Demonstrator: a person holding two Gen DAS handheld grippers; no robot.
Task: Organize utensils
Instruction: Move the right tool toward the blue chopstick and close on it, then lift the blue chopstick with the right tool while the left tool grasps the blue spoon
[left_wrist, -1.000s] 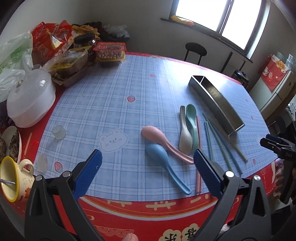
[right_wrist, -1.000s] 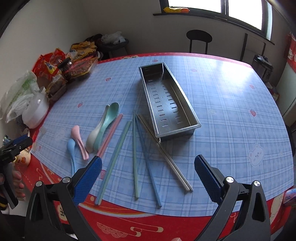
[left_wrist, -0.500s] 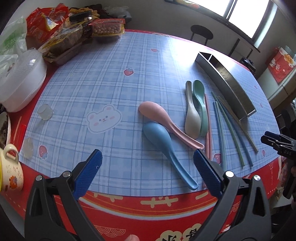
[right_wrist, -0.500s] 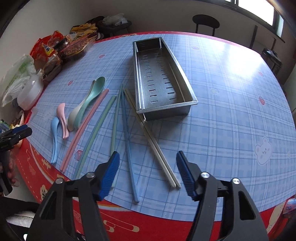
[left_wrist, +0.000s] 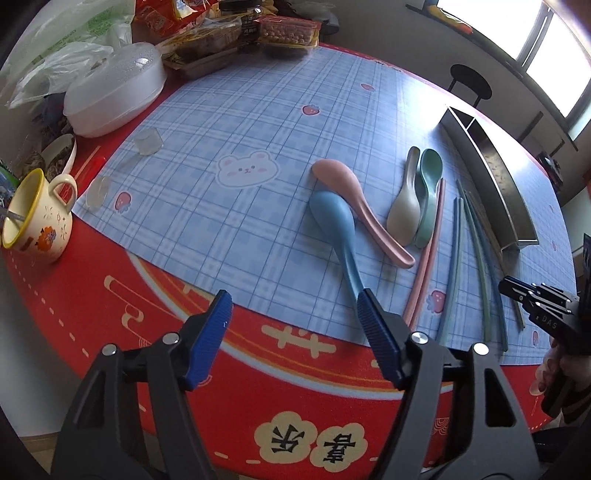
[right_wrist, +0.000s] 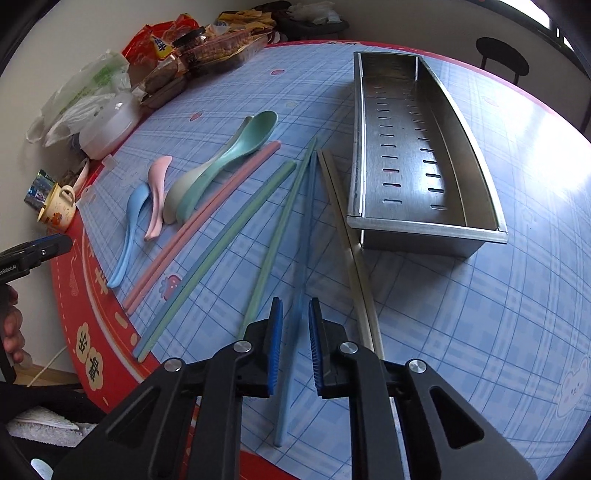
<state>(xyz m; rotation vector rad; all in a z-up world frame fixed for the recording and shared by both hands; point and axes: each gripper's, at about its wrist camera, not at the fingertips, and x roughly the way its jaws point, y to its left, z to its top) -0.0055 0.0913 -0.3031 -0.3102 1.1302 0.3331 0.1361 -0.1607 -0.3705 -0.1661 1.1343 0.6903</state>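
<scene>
An empty steel utensil tray (right_wrist: 480, 236) stands on the blue checked mat; it also shows in the left wrist view (left_wrist: 517, 210). Left of it lie beige chopsticks (right_wrist: 354, 254), blue chopsticks (right_wrist: 304, 236), green chopsticks (right_wrist: 221, 243), pink chopsticks (right_wrist: 207, 218) and four spoons: green (right_wrist: 236, 151), beige (right_wrist: 175, 199), pink (right_wrist: 157, 184), blue (right_wrist: 129, 218). My right gripper (right_wrist: 295, 317) has narrowed its jaws around the near end of the blue chopsticks, with small gaps still showing. My left gripper (left_wrist: 293, 308) is open, its right fingertip at the blue spoon's (left_wrist: 338, 229) handle end.
Snack packets (right_wrist: 207, 44), plastic bags (left_wrist: 74, 44) and a white lidded container (left_wrist: 110, 88) crowd the table's far left. A yellow-rimmed mug (left_wrist: 33, 218) stands at the left edge. A black stool (left_wrist: 471, 81) stands beyond the table.
My right gripper has dropped to the blue chopsticks and narrowed its jaws around them. My left gripper has moved down and right toward the blue spoon's handle.
</scene>
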